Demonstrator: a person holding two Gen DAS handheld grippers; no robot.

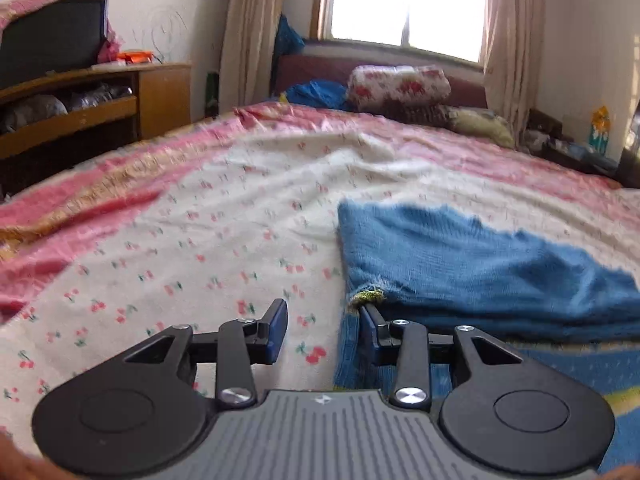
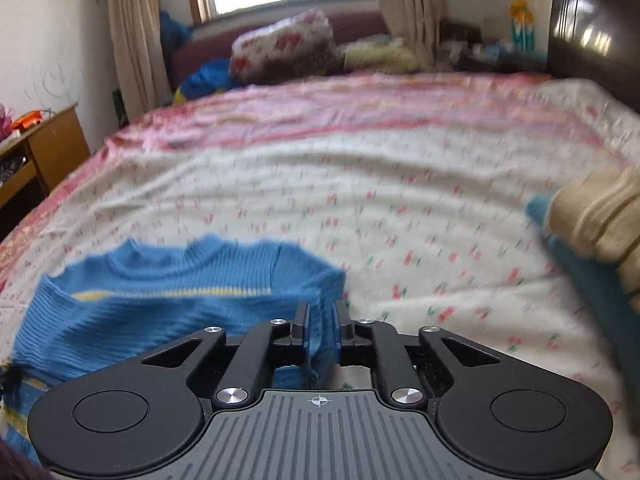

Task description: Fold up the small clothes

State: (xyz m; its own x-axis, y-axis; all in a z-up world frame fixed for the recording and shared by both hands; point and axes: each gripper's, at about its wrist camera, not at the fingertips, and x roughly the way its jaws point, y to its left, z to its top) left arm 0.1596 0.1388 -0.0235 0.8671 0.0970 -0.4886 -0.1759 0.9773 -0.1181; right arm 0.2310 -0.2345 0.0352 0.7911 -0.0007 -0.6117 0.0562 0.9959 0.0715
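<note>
A small blue knit sweater (image 1: 472,272) with a yellow stripe lies on the bed. In the left wrist view my left gripper (image 1: 324,320) is open, its right finger (image 1: 370,328) touching the sweater's left edge by a yellow-green tuft (image 1: 368,295), its left finger (image 1: 276,330) over bare sheet. In the right wrist view my right gripper (image 2: 322,326) is shut on the sweater's right edge (image 2: 322,340), with the rest of the sweater (image 2: 160,292) spread to the left.
The bed sheet (image 1: 200,240) is white with cherry print and a pink border. Folded beige and blue clothes (image 2: 592,232) lie at the right. Pillows (image 1: 396,84) sit by the window, a wooden TV cabinet (image 1: 100,100) stands left, a dark headboard (image 2: 592,32) right.
</note>
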